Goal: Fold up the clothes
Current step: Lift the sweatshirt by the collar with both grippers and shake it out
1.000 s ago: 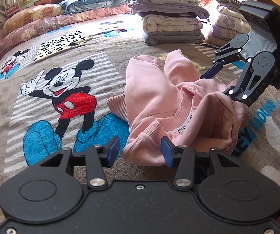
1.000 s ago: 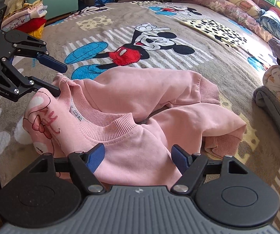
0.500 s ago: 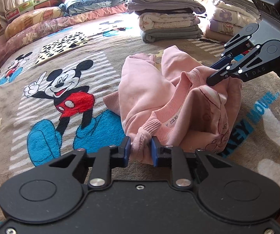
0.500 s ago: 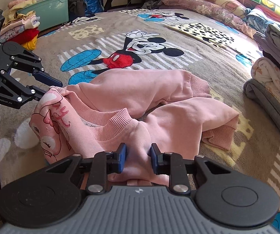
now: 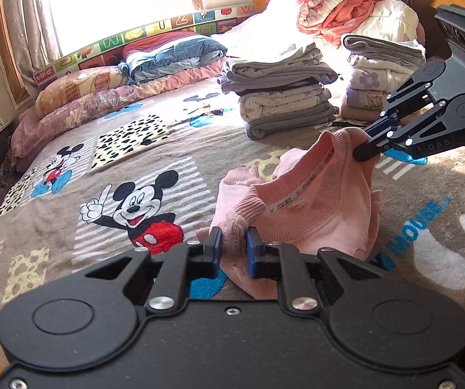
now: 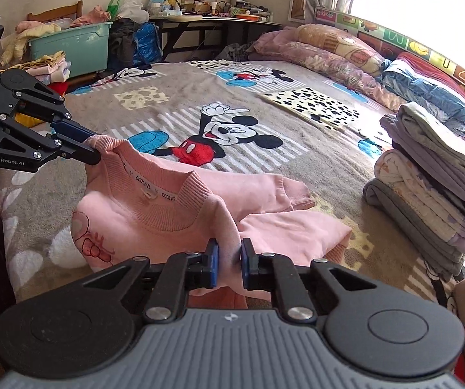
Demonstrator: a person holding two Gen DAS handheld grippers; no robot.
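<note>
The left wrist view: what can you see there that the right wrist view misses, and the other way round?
Only the left wrist view shows the orange bedding heaped at the head of the bed and a second folded stack beside the first.

Only the right wrist view shows the teal bin, the cluttered desk and the printed front of the pink sweatshirt.

Both show the sweatshirt pinched at its shoulders by the left gripper and right gripper, the Mickey Mouse blanket and the nearer folded stack.

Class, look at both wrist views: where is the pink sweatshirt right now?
The pink sweatshirt hangs by its shoulders between the left gripper and right gripper, above the Mickey blanket, with the folded stack on the right.
</note>
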